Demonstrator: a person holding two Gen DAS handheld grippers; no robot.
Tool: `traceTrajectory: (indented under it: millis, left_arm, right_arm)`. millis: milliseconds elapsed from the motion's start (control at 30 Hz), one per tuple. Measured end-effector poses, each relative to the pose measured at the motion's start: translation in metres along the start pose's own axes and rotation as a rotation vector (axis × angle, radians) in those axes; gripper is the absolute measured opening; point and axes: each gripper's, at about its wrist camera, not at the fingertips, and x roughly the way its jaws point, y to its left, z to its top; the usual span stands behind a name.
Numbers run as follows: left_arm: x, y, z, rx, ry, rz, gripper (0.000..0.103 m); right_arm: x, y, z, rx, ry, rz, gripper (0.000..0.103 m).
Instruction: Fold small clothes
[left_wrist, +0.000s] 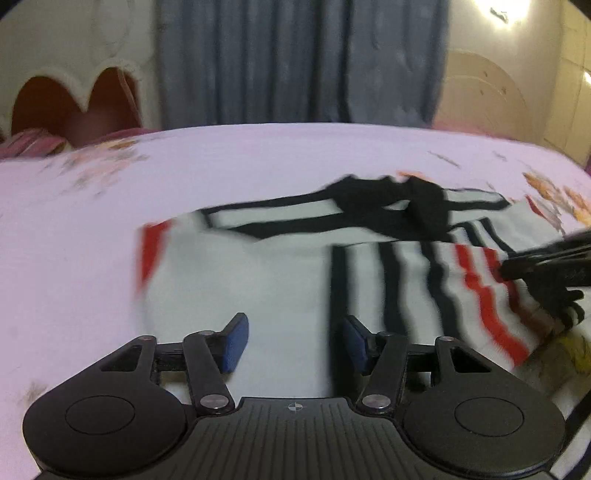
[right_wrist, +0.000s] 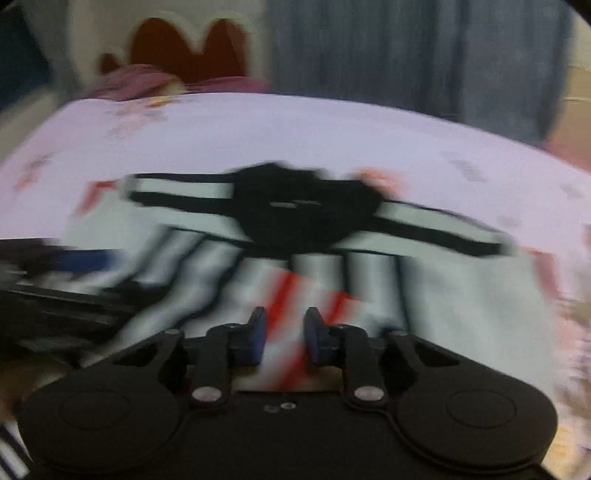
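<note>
Scene: a bed (left_wrist: 258, 155) covered with a pale lilac sheet printed with faded flowers, seen from two wrist cameras; both views are blurred.
Garment: a small white shirt (left_wrist: 266, 273) with black and red stripes and a black collar lies spread on the bed, filling the middle and right of the left wrist view.
Garment folds: in the left wrist view a striped panel is turned over onto the white body at centre right; a red-trimmed sleeve edge shows at centre left.
Garment, right wrist view: the shirt (right_wrist: 461, 295) stretches across the middle of the frame, black collar at centre, black-edged white bands running out to either side.
Left tool: the left tool (left_wrist: 295, 343) sits at the bottom centre of its view, blue pads spread apart over the white cloth, nothing pinched between them.
Right tool: the right tool (right_wrist: 283, 338) sits at the bottom centre of its view, pads narrowly apart with red-and-white striped cloth showing in the gap; blur hides whether they pinch it.
Right tool, other view: it enters the left wrist view at the right edge, over the red-striped part.
Background: a grey-blue curtain (left_wrist: 295, 59) hangs behind the bed at upper centre; a cream headboard (left_wrist: 74, 85) with reddish cut-outs stands at upper left.
</note>
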Motion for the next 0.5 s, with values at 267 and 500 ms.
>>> traceTrajectory:
  millis: [267, 500]
  left_arm:
    - [-0.027, -0.016, -0.001, -0.059, -0.021, -0.004, 0.056]
    - [-0.028, -0.041, -0.031, -0.049, -0.005, 0.059, 0.062]
  right_arm:
    - [-0.032, 0.005, -0.004, 0.038, -0.091, 0.074, 0.038]
    - [-0.028, 0.057, -0.041, -0.121, -0.03, 0.13, 0.036]
